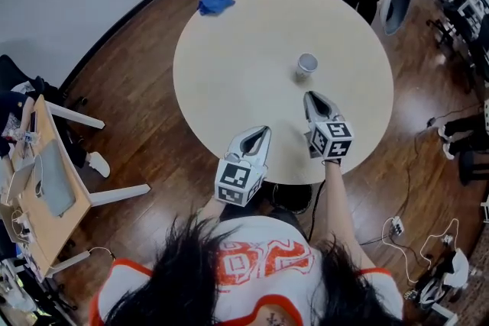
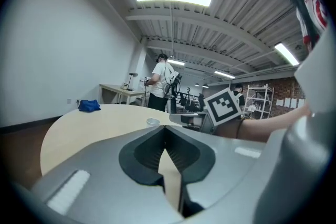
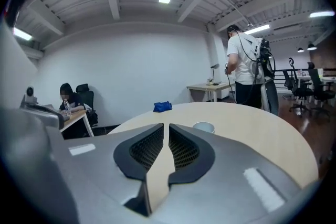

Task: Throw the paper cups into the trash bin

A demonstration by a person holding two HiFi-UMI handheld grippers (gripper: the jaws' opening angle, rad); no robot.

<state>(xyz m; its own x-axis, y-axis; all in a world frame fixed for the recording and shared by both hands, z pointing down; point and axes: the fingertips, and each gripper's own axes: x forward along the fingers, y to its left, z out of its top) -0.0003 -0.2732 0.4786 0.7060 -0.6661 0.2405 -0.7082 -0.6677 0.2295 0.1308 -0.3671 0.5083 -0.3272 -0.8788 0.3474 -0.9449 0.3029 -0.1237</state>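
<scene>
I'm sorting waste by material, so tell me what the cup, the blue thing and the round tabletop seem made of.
Paper cup: probably thin paper, matte whitish, with a thin open rim.
Blue cloth: soft fabric, judging by its crumpled, limp heap.
Round table: likely laminate or pale wood veneer; smooth, even beige top, no grain visible.

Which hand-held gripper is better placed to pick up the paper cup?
Right. The right hand-held gripper points at the paper cup from close by, nothing between its jaws; the left hand-held gripper is farther back, near the table edge.
</scene>
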